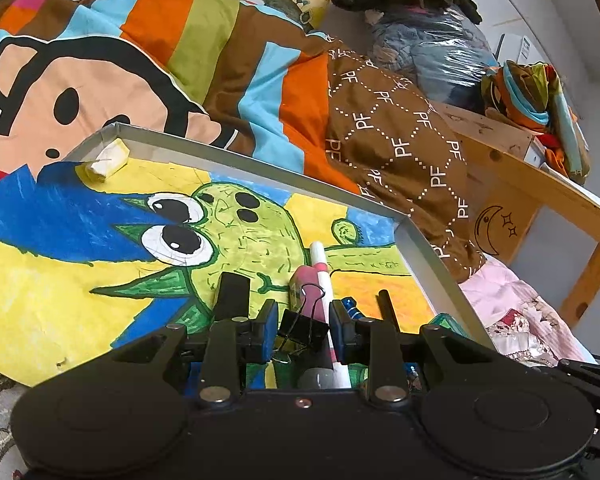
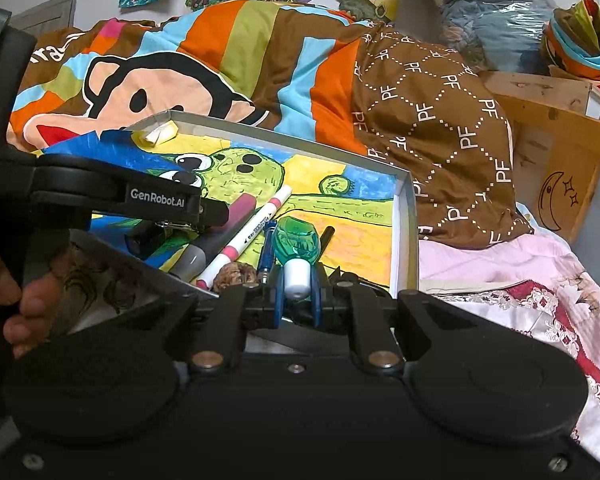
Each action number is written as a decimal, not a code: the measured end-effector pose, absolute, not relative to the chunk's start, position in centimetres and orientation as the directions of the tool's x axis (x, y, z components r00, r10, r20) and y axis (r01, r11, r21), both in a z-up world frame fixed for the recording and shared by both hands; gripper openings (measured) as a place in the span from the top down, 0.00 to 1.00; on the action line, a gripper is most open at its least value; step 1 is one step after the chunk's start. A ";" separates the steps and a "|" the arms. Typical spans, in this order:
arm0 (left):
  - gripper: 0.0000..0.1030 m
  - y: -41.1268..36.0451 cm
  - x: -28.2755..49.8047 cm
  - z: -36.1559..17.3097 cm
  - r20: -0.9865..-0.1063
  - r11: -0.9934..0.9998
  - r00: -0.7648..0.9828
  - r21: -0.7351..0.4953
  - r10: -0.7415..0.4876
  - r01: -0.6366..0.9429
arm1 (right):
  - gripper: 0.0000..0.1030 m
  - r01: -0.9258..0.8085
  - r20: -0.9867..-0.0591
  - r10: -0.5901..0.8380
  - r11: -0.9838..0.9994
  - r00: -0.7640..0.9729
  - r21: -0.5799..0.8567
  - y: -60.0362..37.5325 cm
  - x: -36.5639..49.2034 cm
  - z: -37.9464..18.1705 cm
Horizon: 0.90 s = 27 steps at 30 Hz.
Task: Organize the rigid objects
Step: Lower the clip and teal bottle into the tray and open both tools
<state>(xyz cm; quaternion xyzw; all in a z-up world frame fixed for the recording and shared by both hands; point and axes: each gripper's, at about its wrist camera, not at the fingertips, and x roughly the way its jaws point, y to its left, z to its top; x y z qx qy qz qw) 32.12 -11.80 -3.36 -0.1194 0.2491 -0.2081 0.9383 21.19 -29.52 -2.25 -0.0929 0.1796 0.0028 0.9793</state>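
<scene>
Now we are looking into a shallow tray (image 1: 428, 248) with a bright drawing (image 1: 100, 240) lying in it. Our left gripper (image 1: 304, 322) is standing apart around a black clip (image 1: 300, 326), not squeezing it. Our right gripper (image 2: 298, 284) is pinching a green tape roller (image 2: 296, 248) by its white end. Pens (image 2: 252, 232), a blue pen (image 2: 266, 252) and a walnut (image 2: 234, 274) are crowding beside it. A striped blanket (image 2: 260, 52) is lying behind the tray.
</scene>
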 end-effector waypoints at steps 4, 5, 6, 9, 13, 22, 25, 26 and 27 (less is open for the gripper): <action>0.71 -11.9 32.1 -3.3 -0.420 0.882 0.785 -0.334 -0.455 0.332 | 0.92 -0.042 -0.352 -0.027 0.981 0.936 -0.189 -29.5 21.1 -2.2; 0.71 -11.9 32.1 -3.3 -0.421 0.883 0.786 -0.333 -0.454 0.332 | 0.92 -0.044 -0.353 -0.026 0.981 0.935 -0.189 -29.5 21.1 -2.2; 0.71 -11.9 32.0 -3.3 -0.421 0.883 0.786 -0.332 -0.453 0.332 | 0.92 -0.046 -0.355 -0.024 0.981 0.935 -0.187 -29.5 21.0 -2.3; 0.71 -12.0 32.0 -3.3 -0.420 0.882 0.785 -0.330 -0.455 0.336 | 0.92 -0.051 -0.371 -0.020 0.982 0.929 -0.180 -29.6 21.1 -2.5; 0.71 -12.1 31.9 -3.1 -0.425 0.885 0.784 -0.322 -0.453 0.337 | 0.92 -0.051 -0.369 -0.018 0.983 0.929 -0.175 -29.7 21.1 -2.4; 0.64 -11.7 31.4 -2.6 -0.419 0.885 0.794 -0.351 -0.441 0.306 | 0.92 -0.051 -0.359 -0.018 0.982 0.933 -0.182 -29.8 20.4 -2.1; 0.59 -11.7 31.0 -2.3 -0.414 0.887 0.800 -0.355 -0.433 0.296 | 0.89 -0.048 -0.351 -0.018 0.983 0.936 -0.179 -30.0 19.9 -1.6; 0.58 -11.6 30.8 -2.2 -0.412 0.889 0.804 -0.354 -0.428 0.292 | 0.87 -0.045 -0.345 -0.020 0.983 0.938 -0.179 -30.0 19.8 -1.5; 0.56 -11.6 30.7 -2.0 -0.410 0.889 0.807 -0.355 -0.425 0.288 | 0.83 -0.043 -0.341 -0.020 0.983 0.940 -0.178 -30.1 19.6 -1.2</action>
